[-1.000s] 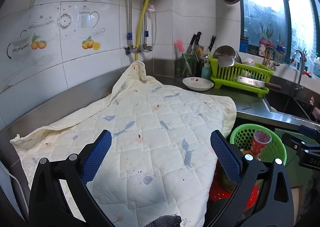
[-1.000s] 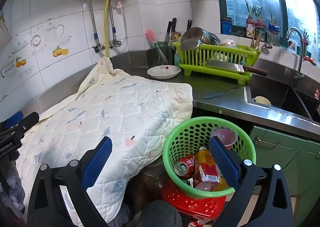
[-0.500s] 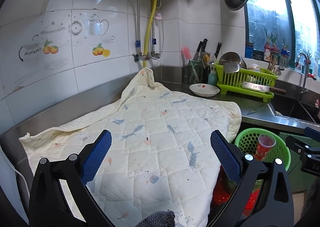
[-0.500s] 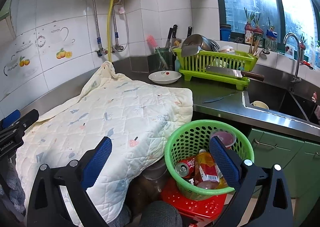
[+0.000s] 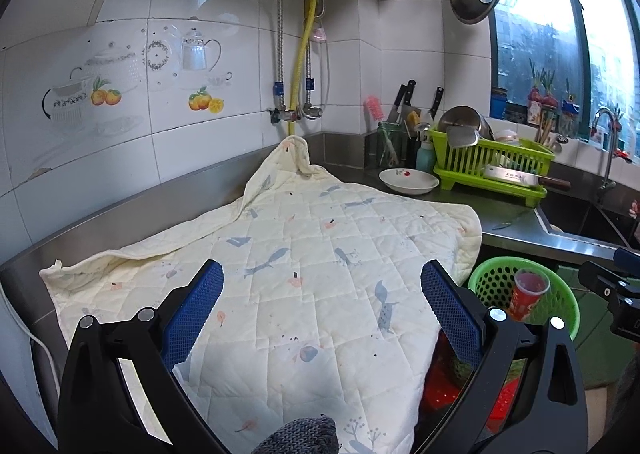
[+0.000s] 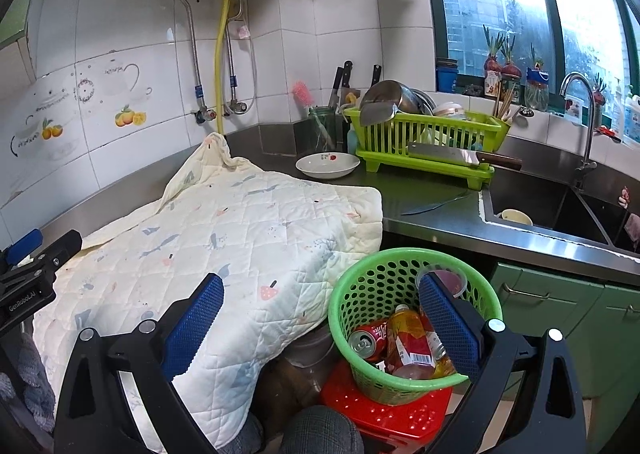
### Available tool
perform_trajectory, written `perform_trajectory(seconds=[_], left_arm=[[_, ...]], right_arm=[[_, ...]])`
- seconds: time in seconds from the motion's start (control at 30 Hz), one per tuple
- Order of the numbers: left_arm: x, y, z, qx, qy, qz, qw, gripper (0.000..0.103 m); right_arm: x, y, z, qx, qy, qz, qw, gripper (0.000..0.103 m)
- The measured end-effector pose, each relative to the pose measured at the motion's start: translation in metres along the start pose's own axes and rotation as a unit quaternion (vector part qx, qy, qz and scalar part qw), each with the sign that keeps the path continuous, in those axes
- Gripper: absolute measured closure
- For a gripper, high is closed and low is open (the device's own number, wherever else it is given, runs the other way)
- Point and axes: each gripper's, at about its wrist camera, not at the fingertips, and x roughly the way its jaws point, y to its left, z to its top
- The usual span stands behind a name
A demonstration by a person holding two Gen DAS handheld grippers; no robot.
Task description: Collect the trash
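Observation:
A green perforated basket (image 6: 376, 290) stands on a red stool (image 6: 384, 414) below the counter edge. It holds a red soda can (image 6: 366, 338), a plastic bottle (image 6: 412, 346) and a clear cup (image 6: 450, 278). In the left wrist view the basket (image 5: 492, 278) shows at the right with the cup (image 5: 528, 294) in it. My right gripper (image 6: 320, 320) is open and empty, above and in front of the basket. My left gripper (image 5: 322, 308) is open and empty over the quilted cloth (image 5: 280, 254).
The cloth (image 6: 240, 230) drapes over the steel counter (image 6: 436, 214) and its front edge. A white bowl (image 6: 328, 164), a green dish rack (image 6: 424, 138) with a cleaver (image 6: 460, 156), and a knife (image 6: 434, 206) lie behind. A sink (image 6: 560, 206) sits at the right.
Both grippers have risen and drawn back a little, so more wall and the heater show. Both stay open and empty. The basket contents are unchanged.

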Motion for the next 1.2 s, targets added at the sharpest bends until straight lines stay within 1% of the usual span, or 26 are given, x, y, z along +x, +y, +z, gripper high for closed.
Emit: perform_trajectory(seconds=[1.2], left_arm=[[0.0045, -0.0057, -0.0033, 0.001, 0.008, -0.012, 0.9999, 0.005]], right_arm=[[0.0003, -0.0006, 0.0002, 0.0, 0.001, -0.002, 1.0, 0.008]])
